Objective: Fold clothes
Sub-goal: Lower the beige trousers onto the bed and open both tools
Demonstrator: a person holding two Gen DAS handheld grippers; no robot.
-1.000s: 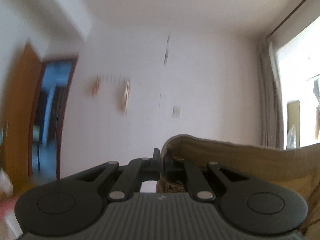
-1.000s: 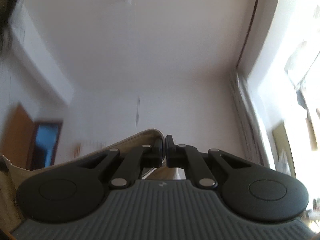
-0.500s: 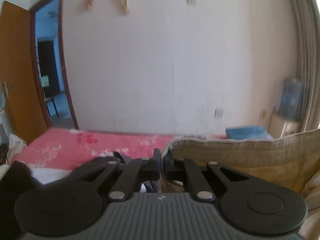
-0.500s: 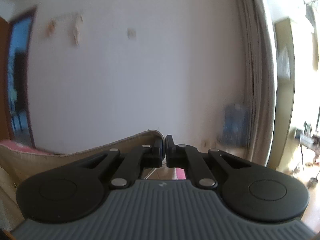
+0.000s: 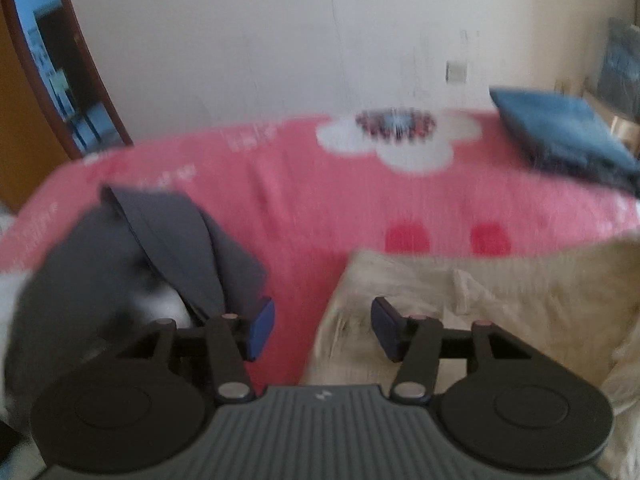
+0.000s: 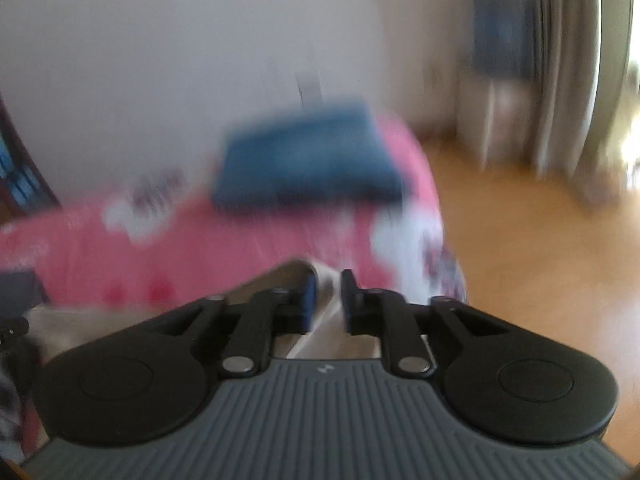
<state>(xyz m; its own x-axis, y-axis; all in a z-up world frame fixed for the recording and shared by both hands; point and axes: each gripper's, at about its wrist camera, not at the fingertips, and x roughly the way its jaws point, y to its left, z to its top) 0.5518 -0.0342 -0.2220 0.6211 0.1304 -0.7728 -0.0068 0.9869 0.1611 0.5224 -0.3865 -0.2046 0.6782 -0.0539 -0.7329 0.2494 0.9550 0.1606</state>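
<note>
A beige garment (image 5: 500, 304) lies on the pink flowered bed (image 5: 320, 200), spreading right of my left gripper (image 5: 322, 326). The left gripper is open wide and holds nothing; its right finger is over the garment's left edge. In the right wrist view the same beige garment (image 6: 328, 280) passes between the fingers of my right gripper (image 6: 328, 300), whose jaws stand slightly apart with the cloth's edge in the gap. The frames are blurred by motion.
A dark grey garment (image 5: 160, 248) lies on the bed at the left. A folded blue garment (image 5: 560, 140) (image 6: 308, 160) sits at the bed's far right corner. A white wall, a doorway (image 5: 52, 64), curtains (image 6: 568, 60) and wooden floor (image 6: 540, 240) surround the bed.
Both grippers have swung down from facing the wall to the bed. The left gripper has opened and let go of the beige garment. The right jaws have parted slightly.
</note>
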